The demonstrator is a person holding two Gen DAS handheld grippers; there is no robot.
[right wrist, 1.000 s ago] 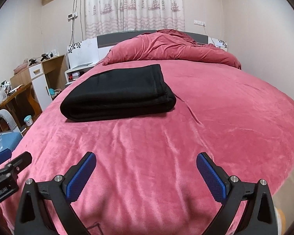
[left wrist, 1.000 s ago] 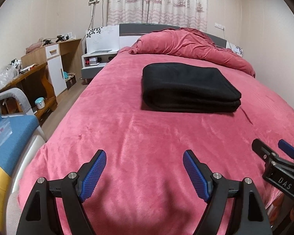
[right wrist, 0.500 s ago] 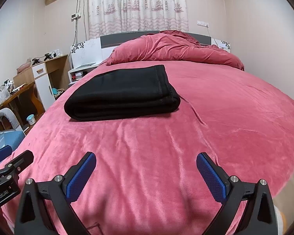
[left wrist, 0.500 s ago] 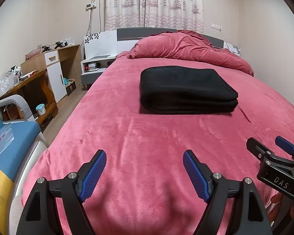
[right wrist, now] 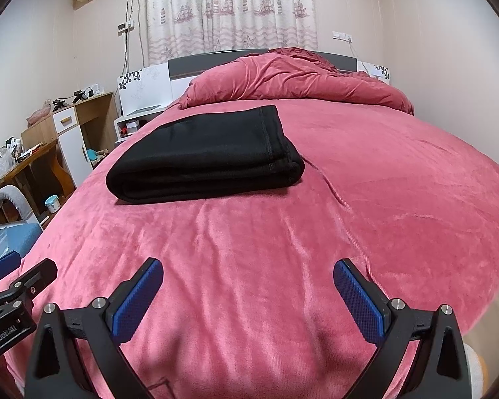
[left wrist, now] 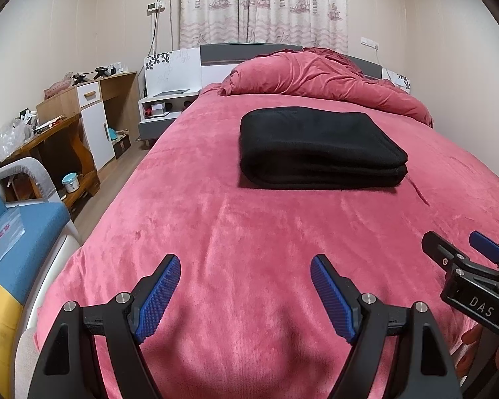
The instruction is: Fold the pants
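Note:
Black pants (left wrist: 319, 148) (right wrist: 204, 161) lie folded into a thick rectangle in the middle of a pink bed (left wrist: 249, 232) (right wrist: 382, 199). My left gripper (left wrist: 246, 286) hovers open over the near end of the bed, well short of the pants, with nothing between its blue pads. My right gripper (right wrist: 248, 289) is open too, empty, and also back from the pants. The right gripper (left wrist: 462, 256) shows at the right edge of the left wrist view, and part of the left gripper (right wrist: 26, 282) shows at the left edge of the right wrist view.
A bunched pink duvet (left wrist: 319, 79) lies at the headboard. Left of the bed stand a wooden desk (left wrist: 60, 133), a white cabinet (left wrist: 98, 126) and a nightstand (left wrist: 164, 109). A blue and yellow seat (left wrist: 13, 232) is near my left side. Walls close the right side.
Both grippers have drawn back and tilted up a little, so the folded pants sit slightly lower and farther in view. The pants have not moved and both grippers stay open.

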